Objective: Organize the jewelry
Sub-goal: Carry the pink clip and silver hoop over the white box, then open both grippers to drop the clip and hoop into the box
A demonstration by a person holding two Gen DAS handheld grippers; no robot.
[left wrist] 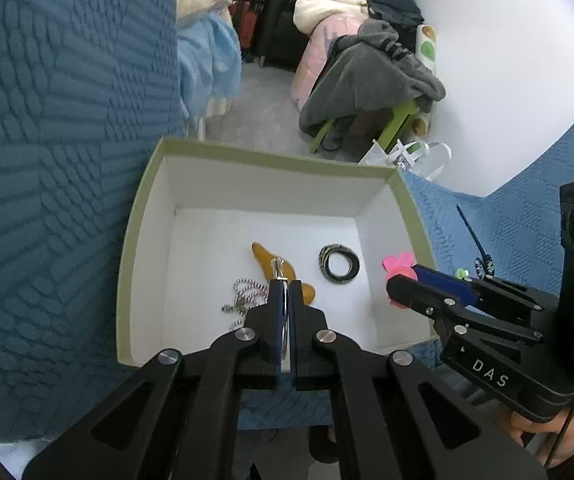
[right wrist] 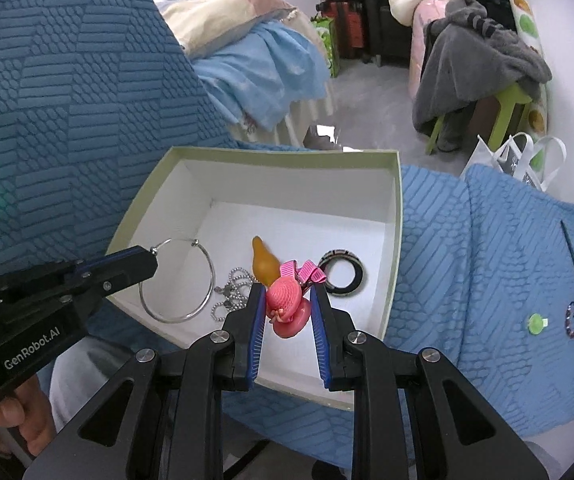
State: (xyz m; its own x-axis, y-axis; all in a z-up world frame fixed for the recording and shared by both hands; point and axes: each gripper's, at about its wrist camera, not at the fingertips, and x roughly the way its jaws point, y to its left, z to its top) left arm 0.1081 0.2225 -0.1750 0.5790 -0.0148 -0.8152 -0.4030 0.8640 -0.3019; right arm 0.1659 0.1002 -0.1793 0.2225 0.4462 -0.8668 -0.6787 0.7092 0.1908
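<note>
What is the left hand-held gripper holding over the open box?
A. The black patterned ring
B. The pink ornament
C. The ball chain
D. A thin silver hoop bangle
D: in the right wrist view the left hand-held gripper is shut on the silver hoop bangle above the box, while the ball chain lies on the box floor.

Both wrist cameras look steeply down from close above, sharing the open box (left wrist: 147, 216) (right wrist: 397, 216) on blue fabric.
</note>
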